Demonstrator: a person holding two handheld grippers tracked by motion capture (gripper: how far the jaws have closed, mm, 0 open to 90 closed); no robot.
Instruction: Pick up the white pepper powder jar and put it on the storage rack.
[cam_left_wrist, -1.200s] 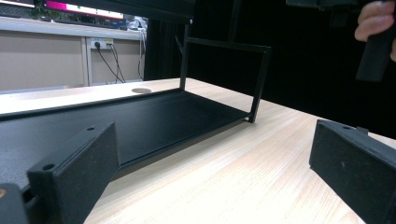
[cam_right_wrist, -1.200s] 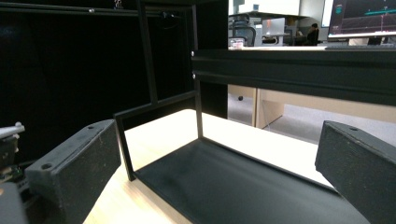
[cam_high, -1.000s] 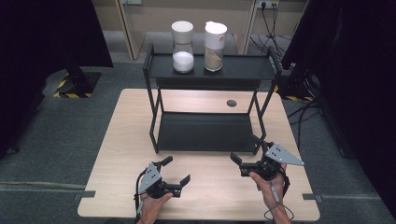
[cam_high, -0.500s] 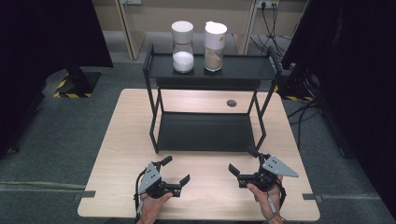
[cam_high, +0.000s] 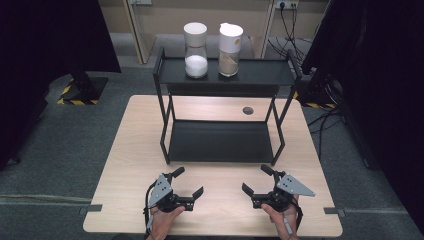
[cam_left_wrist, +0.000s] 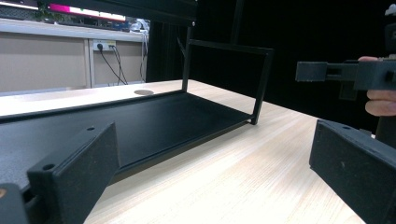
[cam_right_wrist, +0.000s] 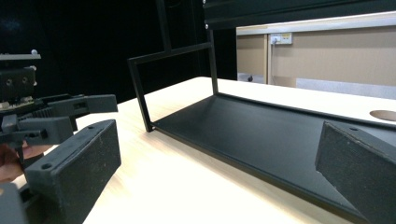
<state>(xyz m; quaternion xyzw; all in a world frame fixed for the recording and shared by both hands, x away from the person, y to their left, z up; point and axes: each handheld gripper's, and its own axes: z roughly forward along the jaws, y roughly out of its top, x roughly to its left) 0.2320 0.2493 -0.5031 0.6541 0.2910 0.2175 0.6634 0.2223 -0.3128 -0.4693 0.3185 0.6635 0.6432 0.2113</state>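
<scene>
High view puts the left gripper (cam_high: 189, 182) and the right gripper (cam_high: 255, 180) nearest, both low over the front edge of the pale wooden table (cam_high: 130, 150), each held in a hand that enters from below, each with its jaws spread wide and holding nothing. They sit well apart, angled toward each other and toward the black rack (cam_high: 220, 141) just beyond them. Left gripper view looks along its own open jaws across the wood grain to the rack's lower shelf (cam_left_wrist: 140, 121), with the right gripper off to the side. Behind the rack's lower shelf a round dark hole (cam_high: 248, 110) is set in the tabletop. On the rack's top shelf (cam_high: 260, 75) stand two clear jars with white lids, side by side: the jar of white powder (cam_high: 196, 50) and the jar of brownish powder (cam_high: 230, 49). Farther back lie grey carpet (cam_high: 65, 145), a beige wall (cam_high: 165, 10) with a socket and trailing cables (cam_high: 287, 20), and dark curtains (cam_high: 50, 40) on both sides.
</scene>
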